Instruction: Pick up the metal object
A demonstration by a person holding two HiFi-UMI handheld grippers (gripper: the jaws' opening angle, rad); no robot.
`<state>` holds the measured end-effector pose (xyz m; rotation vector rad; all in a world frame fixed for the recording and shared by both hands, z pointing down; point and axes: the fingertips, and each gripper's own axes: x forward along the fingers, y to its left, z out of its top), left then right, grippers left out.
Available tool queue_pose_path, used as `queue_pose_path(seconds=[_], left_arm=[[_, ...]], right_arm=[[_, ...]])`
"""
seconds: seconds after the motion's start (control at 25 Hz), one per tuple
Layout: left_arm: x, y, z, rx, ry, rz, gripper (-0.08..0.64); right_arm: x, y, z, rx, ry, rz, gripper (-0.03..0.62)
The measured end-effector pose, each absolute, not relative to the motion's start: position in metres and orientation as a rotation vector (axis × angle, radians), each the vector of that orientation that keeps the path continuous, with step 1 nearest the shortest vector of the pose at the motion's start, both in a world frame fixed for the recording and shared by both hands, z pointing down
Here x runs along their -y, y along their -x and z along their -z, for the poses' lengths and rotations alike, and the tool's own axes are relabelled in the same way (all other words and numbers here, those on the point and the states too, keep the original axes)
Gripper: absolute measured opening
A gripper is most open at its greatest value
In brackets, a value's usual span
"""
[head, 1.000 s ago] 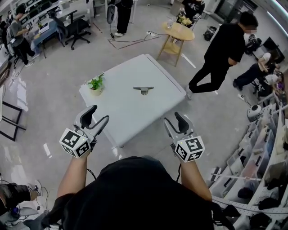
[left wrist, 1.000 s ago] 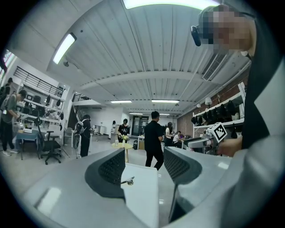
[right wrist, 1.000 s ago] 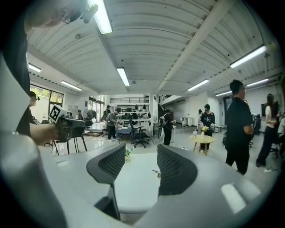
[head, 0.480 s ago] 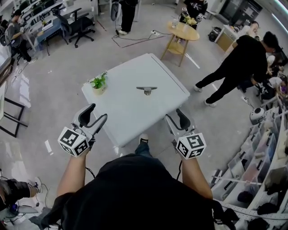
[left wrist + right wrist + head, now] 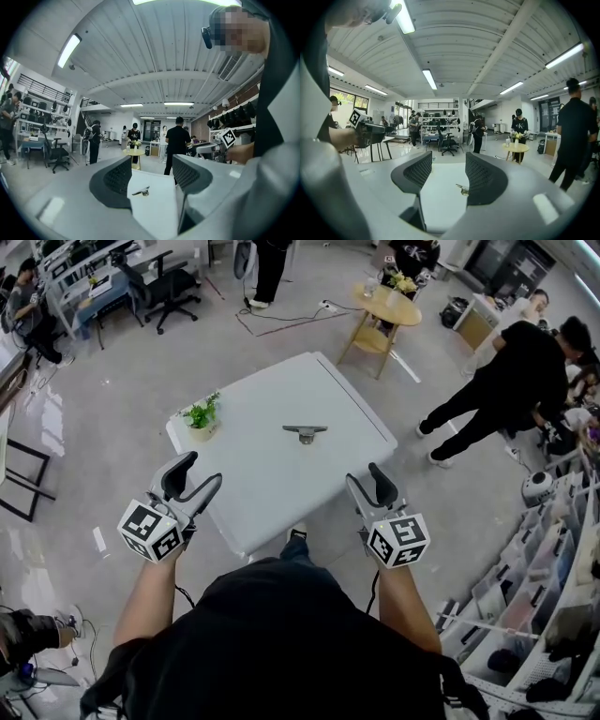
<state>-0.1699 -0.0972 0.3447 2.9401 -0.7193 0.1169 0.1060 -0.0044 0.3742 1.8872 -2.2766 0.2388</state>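
A small grey metal object [image 5: 304,433] with a flat bar on top lies near the middle of the white table [image 5: 272,484]. The same metal object [image 5: 141,191] shows far off between the left jaws, and the metal object [image 5: 462,189] peeks past the right jaw in the right gripper view. My left gripper [image 5: 202,480] hovers off the table's near left corner, open and empty. My right gripper [image 5: 368,486] hangs by the near right edge, also open and empty. Both are well short of the object.
A potted plant [image 5: 201,416] stands at the table's left corner. A round wooden side table [image 5: 386,307] is beyond it. A person in black [image 5: 511,381] walks at the right. Office chairs [image 5: 169,277] and desks stand at the back left; shelves [image 5: 553,587] line the right.
The view has shifted slightly toward the table and both grippers have crept forward a little. The person in black has walked further right.
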Motion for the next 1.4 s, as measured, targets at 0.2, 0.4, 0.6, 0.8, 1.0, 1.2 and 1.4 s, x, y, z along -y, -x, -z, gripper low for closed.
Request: queue_pose_path(seconds=[0.2,0.4,0.6,0.8,1.0,1.2,1.4], left_arm=[[0.118,0.157,-0.348,0.724,-2.925,-0.119,0.391],[0.137,0.14,-0.351,0.723,-2.912,-0.124,0.391],[0.151,0.125,-0.356,0.728,-2.9,-0.116,0.391],[0.165,0.116,-0.361,0.743,-2.892,-0.118,0.391],[0.177,0.108,-0.367,0.757,-2.882,-0.127,0.391],[0.184,0.101,-0.373,0.763,-2.868,-0.134,0.391],[0.191,0.097,-0.377,0.767,-2.856,-0.15,0.391]], right_arm=[[0.028,-0.119,-0.375,2.276,-1.88,-0.255,0.238],[0.049,-0.134,-0.378,2.277,-1.87,-0.27,0.238],[0.066,-0.145,-0.381,2.278,-1.852,-0.28,0.238],[0.081,-0.156,-0.386,2.274,-1.846,-0.291,0.239],[0.094,-0.165,-0.39,2.27,-1.841,-0.304,0.239],[0.103,-0.173,-0.398,2.263,-1.834,-0.325,0.241],[0.112,-0.179,-0.404,2.253,-1.824,-0.341,0.242]])
